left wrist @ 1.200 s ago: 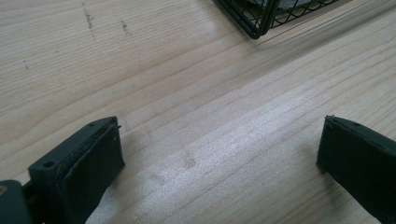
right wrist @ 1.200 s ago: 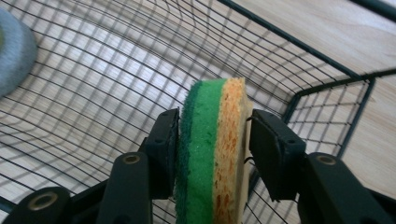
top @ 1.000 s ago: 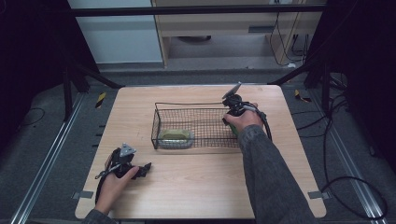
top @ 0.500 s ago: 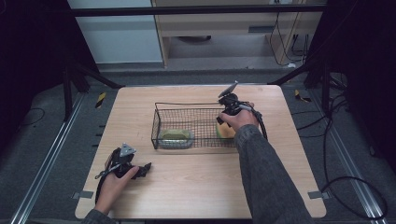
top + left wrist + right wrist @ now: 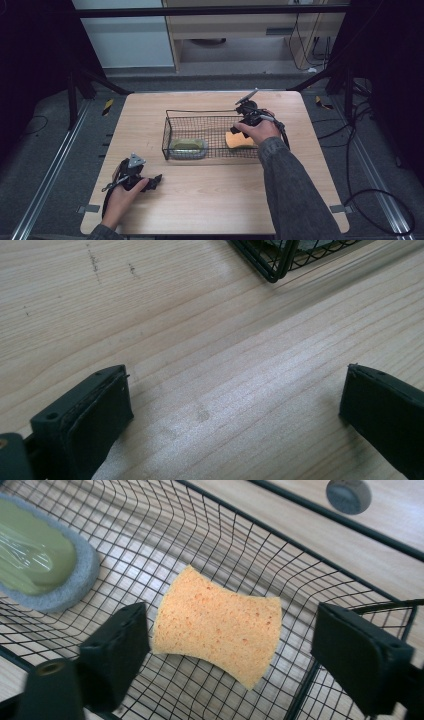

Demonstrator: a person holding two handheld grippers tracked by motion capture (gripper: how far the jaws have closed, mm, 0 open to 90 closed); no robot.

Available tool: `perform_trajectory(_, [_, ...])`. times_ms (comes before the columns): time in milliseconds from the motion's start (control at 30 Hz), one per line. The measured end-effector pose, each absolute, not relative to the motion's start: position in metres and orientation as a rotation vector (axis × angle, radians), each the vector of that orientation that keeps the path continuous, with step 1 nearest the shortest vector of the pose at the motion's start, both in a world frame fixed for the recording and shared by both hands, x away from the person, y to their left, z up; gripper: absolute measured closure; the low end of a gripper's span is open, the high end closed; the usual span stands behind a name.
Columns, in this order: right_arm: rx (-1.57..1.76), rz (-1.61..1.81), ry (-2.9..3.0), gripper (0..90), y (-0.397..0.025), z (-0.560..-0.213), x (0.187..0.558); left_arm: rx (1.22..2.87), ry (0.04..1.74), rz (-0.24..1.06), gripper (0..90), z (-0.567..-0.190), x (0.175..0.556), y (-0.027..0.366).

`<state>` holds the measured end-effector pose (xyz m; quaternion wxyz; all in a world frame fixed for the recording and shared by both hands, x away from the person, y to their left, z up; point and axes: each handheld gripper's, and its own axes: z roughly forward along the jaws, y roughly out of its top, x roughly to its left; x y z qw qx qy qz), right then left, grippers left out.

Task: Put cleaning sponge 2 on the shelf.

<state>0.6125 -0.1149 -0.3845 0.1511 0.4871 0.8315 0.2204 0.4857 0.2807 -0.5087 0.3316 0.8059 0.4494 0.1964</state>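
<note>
My right gripper point(image 5: 230, 655) hangs over the right end of the wire basket point(image 5: 172, 131), its fingers point(image 5: 117, 652) spread wide with nothing between them. The orange sponge point(image 5: 220, 625) lies flat on the basket floor just below, free of both fingers; I judge the spread to suit either letting it go or closing on it, and cannot tell which. At the basket's left end sits a grey tray holding something green under clear wrap point(image 5: 35, 555); its contents are hard to make out, and the frame cuts it off. My left gripper point(image 5: 136, 176) rests on the tabletop point(image 5: 210, 200) near the front left edge, well apart from the basket, fingers point(image 5: 95, 415) likewise spread over bare wood, apparently parked. A grey round object point(image 5: 348, 495) beyond the basket is cropped and unidentifiable. My right hand point(image 5: 257, 131) hides the sponge's right edge in the high view.
</note>
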Motion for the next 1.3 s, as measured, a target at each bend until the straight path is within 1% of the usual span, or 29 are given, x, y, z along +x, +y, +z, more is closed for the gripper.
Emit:
perform_trajectory(33, [1.402, 0.654, 2.377, 10.2, -0.116, -0.384, 0.61, 2.106, 1.175, 0.514, 0.0, -0.509, 0.486, 0.281])
perform_trajectory(167, [1.379, 0.733, 2.336, 6.9, -0.125, -0.381, 0.6, 2.104, 1.173, 0.515, 0.0, -0.509, 0.486, 0.281])
perform_trajectory(300, [1.367, 0.79, 2.283, 7.5, -0.141, -0.381, 0.588, 2.103, 1.175, 0.513, 0.0, -0.509, 0.486, 0.28])
perform_trajectory(433, [1.372, 0.841, 2.225, 10.9, -0.162, -0.381, 0.575, 2.106, 1.171, 0.515, 0.0, -0.509, 0.486, 0.281])
perform_trajectory(767, [1.34, 0.858, 2.117, 10.2, -0.216, -0.39, 0.534, 2.106, 1.173, 0.513, 0.0, -0.509, 0.487, 0.28])
perform_trajectory(1000, [1.329, 0.841, 2.094, 11.8, -0.241, -0.407, 0.512, 2.106, 1.173, 0.513, 0.0, -0.509, 0.487, 0.28])
perform_trajectory(1300, [1.368, 0.842, 2.07, 12.9, -0.258, -0.442, 0.504, 2.106, 1.173, 0.513, 0.0, -0.509, 0.487, 0.28])
